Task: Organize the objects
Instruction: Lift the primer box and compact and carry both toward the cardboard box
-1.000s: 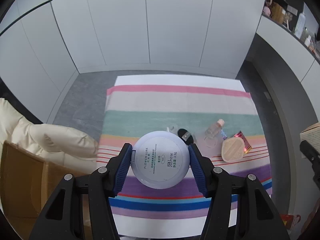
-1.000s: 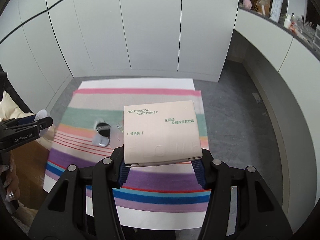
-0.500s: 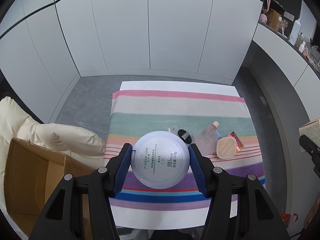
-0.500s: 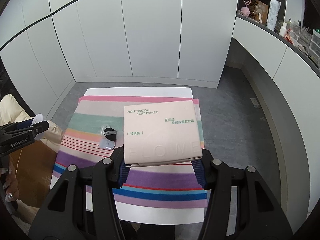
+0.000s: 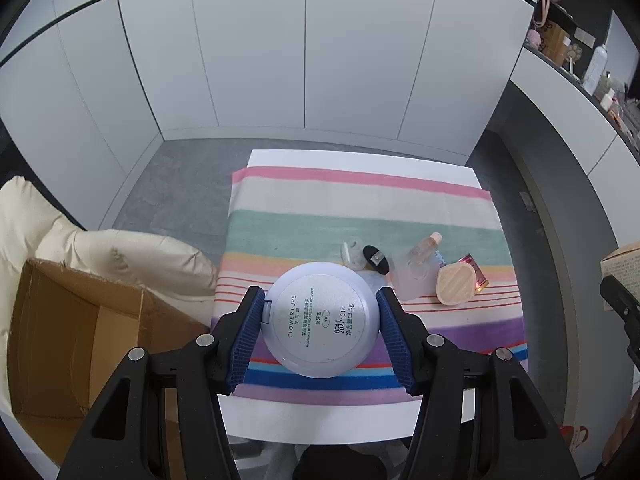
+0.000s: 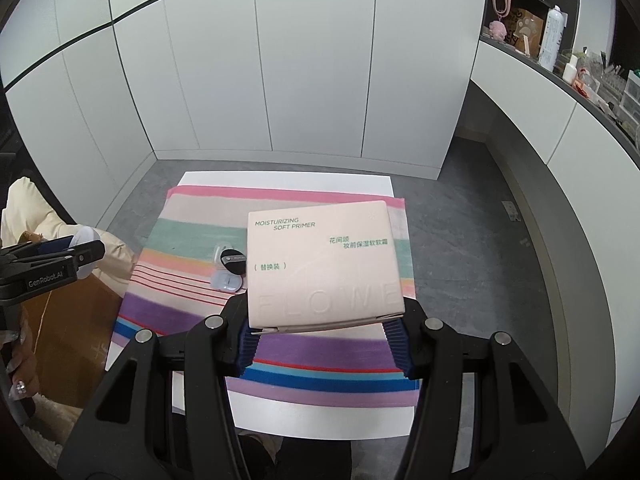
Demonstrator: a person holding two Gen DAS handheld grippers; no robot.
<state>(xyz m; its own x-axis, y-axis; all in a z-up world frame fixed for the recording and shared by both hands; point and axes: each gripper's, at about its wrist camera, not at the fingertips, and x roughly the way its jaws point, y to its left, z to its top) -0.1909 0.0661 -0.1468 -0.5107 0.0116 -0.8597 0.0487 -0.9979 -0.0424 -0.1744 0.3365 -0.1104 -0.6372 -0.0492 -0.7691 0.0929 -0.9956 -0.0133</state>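
Blue ribbed pads of the left gripper (image 5: pixel 322 322) clamp a round pale-lavender powder compact (image 5: pixel 321 320) printed "FLOWER LURE", held in the air over the purple and blue bands of a striped cloth (image 5: pixel 360 204) on a white table (image 5: pixel 344 418). Farther along the cloth lie a small clear bottle (image 5: pixel 424 254), a peach sponge puff (image 5: pixel 456 284) and a black oval piece (image 5: pixel 376 259), while an open cardboard box (image 5: pixel 72 340) sits off the table's left edge. Right gripper (image 6: pixel 322 334) pinches the near edge of a flat pink "MOISTURIZING SOFT PRIMER" carton (image 6: pixel 322 266), lifted above the same cloth.
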